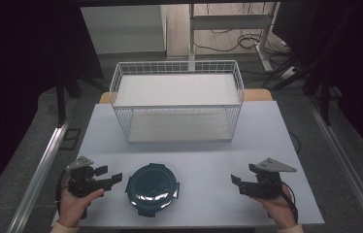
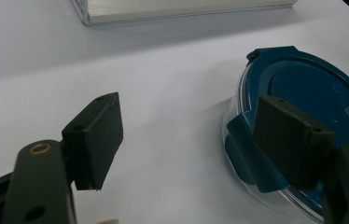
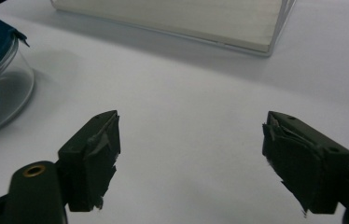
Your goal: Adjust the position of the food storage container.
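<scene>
No brand, label or writing can be read on anything here; there is one round clear-glass container with a dark blue clip-on lid (image 1: 152, 189), one white wire basket (image 1: 177, 101) and two grippers on the white worktop (image 1: 208, 162). The left gripper (image 1: 113, 176) stands with jaws wide and empty, the container just beside its right-hand jaw. The right gripper (image 1: 237, 183) also holds its jaws wide and empty, well apart from the container, the basket beyond both.

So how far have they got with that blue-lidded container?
Nothing looks done yet: the lidded container sits on the table, apart from the empty wire basket. The left gripper is open right beside it; the right gripper is open, farther off. Grasping and presumably moving it remain.
</scene>
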`<state>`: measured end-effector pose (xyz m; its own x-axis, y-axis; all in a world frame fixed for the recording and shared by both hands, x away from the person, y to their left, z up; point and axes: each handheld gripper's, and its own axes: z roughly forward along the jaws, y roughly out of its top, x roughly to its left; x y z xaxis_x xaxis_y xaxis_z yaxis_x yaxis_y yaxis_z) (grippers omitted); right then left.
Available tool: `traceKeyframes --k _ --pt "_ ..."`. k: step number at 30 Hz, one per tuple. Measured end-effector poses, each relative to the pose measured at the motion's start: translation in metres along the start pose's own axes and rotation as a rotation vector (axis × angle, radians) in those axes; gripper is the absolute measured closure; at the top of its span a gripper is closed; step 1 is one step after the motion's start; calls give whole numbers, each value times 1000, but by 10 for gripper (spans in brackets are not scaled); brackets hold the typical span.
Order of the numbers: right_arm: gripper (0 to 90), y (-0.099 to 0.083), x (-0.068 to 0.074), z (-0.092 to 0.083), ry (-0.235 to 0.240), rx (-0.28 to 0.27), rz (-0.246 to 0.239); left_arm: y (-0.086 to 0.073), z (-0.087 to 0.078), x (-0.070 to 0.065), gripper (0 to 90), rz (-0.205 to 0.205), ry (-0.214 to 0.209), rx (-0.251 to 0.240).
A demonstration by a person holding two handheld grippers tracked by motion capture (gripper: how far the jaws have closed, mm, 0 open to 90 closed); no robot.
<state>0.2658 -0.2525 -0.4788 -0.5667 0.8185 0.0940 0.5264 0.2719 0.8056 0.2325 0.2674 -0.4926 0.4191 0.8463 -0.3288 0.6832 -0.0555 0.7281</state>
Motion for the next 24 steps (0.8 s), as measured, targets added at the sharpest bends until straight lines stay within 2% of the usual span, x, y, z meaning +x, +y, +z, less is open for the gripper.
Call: traceKeyframes --k 7,12,16,24 --pt "223 0 -2 -4 5 14 -2 -4 -4 -1 254 9 8 -5" --pt "226 3 -2 -7 -5 3 -17 -5 -9 -5 255 44 18 -13" --pt "241 3 -3 -10 3 -9 -5 -2 -8 -6 267 37 1 -21" --pt "244 0 -10 -9 -18 0 6 -2 -4 -14 285 53 -24 -2"
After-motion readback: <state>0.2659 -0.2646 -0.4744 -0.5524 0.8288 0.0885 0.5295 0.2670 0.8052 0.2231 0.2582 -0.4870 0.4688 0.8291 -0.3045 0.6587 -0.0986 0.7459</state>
